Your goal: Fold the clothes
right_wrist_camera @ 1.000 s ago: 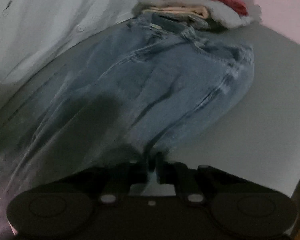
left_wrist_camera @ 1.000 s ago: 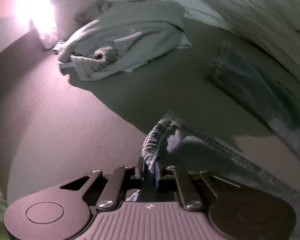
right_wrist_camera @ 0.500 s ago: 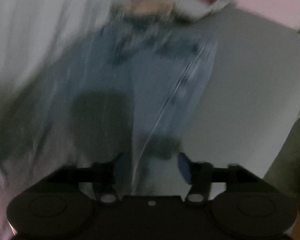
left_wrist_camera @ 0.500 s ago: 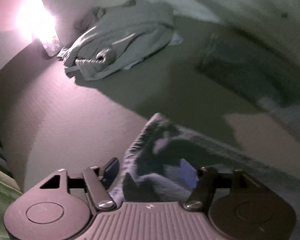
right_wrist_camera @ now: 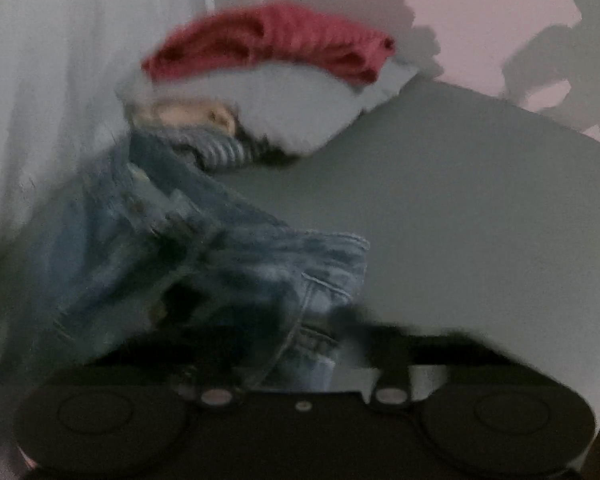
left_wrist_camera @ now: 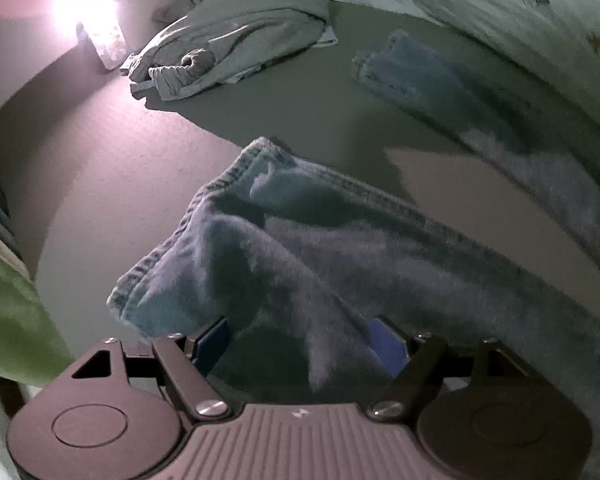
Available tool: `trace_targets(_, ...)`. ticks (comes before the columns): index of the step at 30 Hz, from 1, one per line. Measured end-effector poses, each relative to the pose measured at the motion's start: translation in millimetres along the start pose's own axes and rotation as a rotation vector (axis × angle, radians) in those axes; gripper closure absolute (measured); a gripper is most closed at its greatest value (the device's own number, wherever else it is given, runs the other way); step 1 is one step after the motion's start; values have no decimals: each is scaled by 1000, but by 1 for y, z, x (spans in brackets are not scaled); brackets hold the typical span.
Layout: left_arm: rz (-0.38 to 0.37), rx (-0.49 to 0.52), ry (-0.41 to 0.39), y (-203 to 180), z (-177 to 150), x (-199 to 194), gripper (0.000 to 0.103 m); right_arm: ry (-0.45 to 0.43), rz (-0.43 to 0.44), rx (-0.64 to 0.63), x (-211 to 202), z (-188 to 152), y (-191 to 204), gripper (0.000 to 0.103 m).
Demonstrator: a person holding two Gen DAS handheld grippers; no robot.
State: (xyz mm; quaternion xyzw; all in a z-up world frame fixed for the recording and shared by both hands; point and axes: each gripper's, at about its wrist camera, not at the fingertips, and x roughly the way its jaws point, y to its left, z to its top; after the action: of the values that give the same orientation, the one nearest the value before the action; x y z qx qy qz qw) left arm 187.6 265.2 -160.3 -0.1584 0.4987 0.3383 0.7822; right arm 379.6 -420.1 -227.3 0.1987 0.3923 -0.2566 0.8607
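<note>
The faded blue denim jeans (left_wrist_camera: 340,264), spread on the grey bed surface (left_wrist_camera: 112,184), are being repositioned for a fold. The left gripper (left_wrist_camera: 300,344) is opening over a leg hem; the right gripper (right_wrist_camera: 300,364) is closing around the waistband, which probably needs securing next.

Ahead of my left gripper (left_wrist_camera: 300,340), whose jaws are opening, the near leg of the jeans (left_wrist_camera: 320,248) lies bunched between the fingers and blocks the way straight forward. Beyond its hem the grey table (left_wrist_camera: 112,168) lies bare as far as the crumpled grey garment (left_wrist_camera: 236,48) at the far edge, beside the bright lamp (left_wrist_camera: 84,8). The other jeans leg runs along the right.

In front of my right gripper (right_wrist_camera: 300,344), jaws closing, the jeans waistband (right_wrist_camera: 260,256) fills the left and middle. To its right the table lies open. The folded stack topped in red (right_wrist_camera: 268,48) closes off the far side.
</note>
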Motion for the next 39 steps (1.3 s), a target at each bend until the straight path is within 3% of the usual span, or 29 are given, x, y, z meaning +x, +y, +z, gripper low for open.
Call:
trace_targets(4, -11, 14, 7, 4, -10, -8, 22, -97, -70, -229, -17, -8, 1, 85)
trace_targets(8, -22, -10, 18, 25, -18, -8, 18, -76, -110, -273, -1, -15, -2, 83)
trace_targets(9, -23, -23, 22, 31, -19, -7, 18, -75, -130, -265, -3, -14, 0, 81)
trace_targets(12, -12, -79, 40, 53, -22, -2, 18, -74, -191, -249, -14, -15, 9, 55)
trace_targets(13, -17, -104, 52, 61, -22, 2, 18, -81, -195, -241, -21, -18, 11, 53)
trace_targets(15, -28, -155, 78, 77, -24, 9, 18, -83, -172, -221, -37, -30, 20, 47)
trace_targets(17, -61, -222, 105, 94, -26, 17, 18, -72, -122, -195, -56, -46, 29, 30)
trace_targets(22, -167, -386, 117, 117, -35, 26, 20, 12, 82, -15, -94, -88, 46, 23)
trace_targets(25, -153, -449, 97, 122, -35, 23, 38, 98, 208, 155, -101, -107, 51, 23)
trace_targets(26, -135, -461, 85, 123, -34, 21, 51, 120, 236, 181, -102, -112, 53, 23)
trace_targets(28, -113, -469, 59, 123, -30, 13, 97, 134, 231, 164, -103, -118, 62, 23)
trace_targets(29, -110, -466, 46, 123, -26, 7, 103, 135, 215, 144, -104, -119, 65, 23)
trace_targets(34, -92, -423, -6, 128, -22, -23, 102, 137, 188, 141, -104, -117, 63, 23)
trace_targets(36, -66, -433, 25, 136, -30, -15, 102, 134, 168, 135, -102, -117, 60, 23)
trace_targets(39, -93, -569, 118, 154, -50, 12, 101, 151, 153, 130, -96, -115, 55, 23)
